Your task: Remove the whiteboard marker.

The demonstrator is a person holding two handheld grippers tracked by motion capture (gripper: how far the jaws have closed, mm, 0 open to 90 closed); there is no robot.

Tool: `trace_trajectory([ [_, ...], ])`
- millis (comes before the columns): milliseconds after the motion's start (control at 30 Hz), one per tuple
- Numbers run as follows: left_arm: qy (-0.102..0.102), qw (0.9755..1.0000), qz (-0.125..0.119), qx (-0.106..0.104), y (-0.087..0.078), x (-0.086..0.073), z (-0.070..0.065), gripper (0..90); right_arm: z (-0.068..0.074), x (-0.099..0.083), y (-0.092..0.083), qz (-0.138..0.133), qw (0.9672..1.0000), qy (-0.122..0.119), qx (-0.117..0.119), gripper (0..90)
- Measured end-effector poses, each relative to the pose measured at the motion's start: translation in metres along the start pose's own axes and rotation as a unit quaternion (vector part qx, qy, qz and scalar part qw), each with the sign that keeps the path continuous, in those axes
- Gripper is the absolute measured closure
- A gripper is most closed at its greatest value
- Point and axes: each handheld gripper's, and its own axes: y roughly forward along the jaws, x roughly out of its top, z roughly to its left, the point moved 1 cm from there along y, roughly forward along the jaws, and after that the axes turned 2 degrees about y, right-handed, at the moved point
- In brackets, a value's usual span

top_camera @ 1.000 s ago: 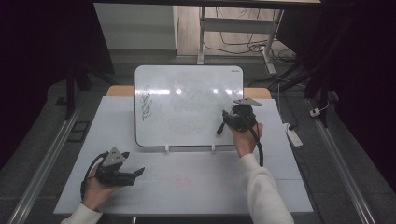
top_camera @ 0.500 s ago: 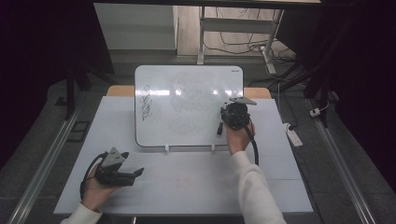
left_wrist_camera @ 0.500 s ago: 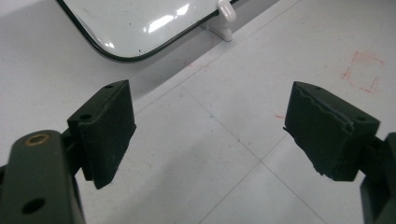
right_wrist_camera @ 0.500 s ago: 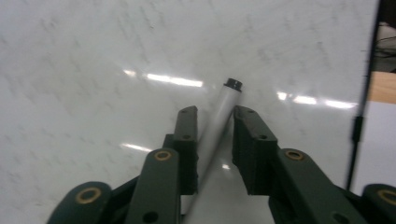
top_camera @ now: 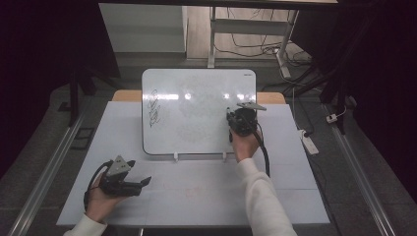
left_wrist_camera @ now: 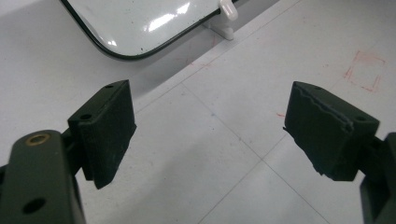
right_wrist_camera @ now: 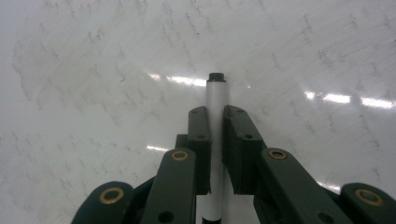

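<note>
A whiteboard (top_camera: 196,108) stands tilted at the back of the white table (top_camera: 206,191), with a black scribble (top_camera: 155,109) near its left edge. My right gripper (top_camera: 241,118) is held against the board's right part. In the right gripper view it (right_wrist_camera: 216,114) is shut on a white marker (right_wrist_camera: 217,93), whose dark tip points at the smudged board (right_wrist_camera: 93,70). Its jaws have just been closing on the marker. My left gripper (top_camera: 142,183) rests low at the table's front left. It (left_wrist_camera: 210,135) is open with nothing between its jaws, and the board's corner (left_wrist_camera: 140,23) lies ahead.
Two small white clips (top_camera: 176,156) hold the board's lower edge. Faint red marks (left_wrist_camera: 366,70) are drawn on the table in front. A power strip (top_camera: 307,140) lies on the floor to the right, and metal rails run along both sides.
The right hand has shifted slightly left over the board's right part. The left hand and its gripper have stayed in place.
</note>
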Motion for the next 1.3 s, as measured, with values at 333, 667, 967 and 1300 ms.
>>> trace_trajectory([
  [333, -0.003, 1.0, 0.001, 0.001, 0.0, -0.001, 0.001, 17.4, -0.001, -0.007, -0.019, -0.039, 0.9986, -0.018, 0.031, 81.0],
  [667, -0.01, 0.9999, -0.006, 0.0, 0.001, 0.004, 0.0, 18.2, -0.008, -0.013, -0.039, -0.073, 0.9941, -0.025, 0.076, 81.0],
  [967, 0.01, 0.9999, -0.007, -0.004, 0.002, 0.027, -0.013, 18.3, -0.011, -0.015, -0.054, -0.082, 0.9899, -0.033, 0.111, 80.9],
  [1300, 0.012, 0.9985, -0.036, -0.039, 0.011, 0.071, -0.029, 18.5, -0.003, -0.023, -0.076, -0.083, 0.9825, -0.059, 0.156, 80.9],
])
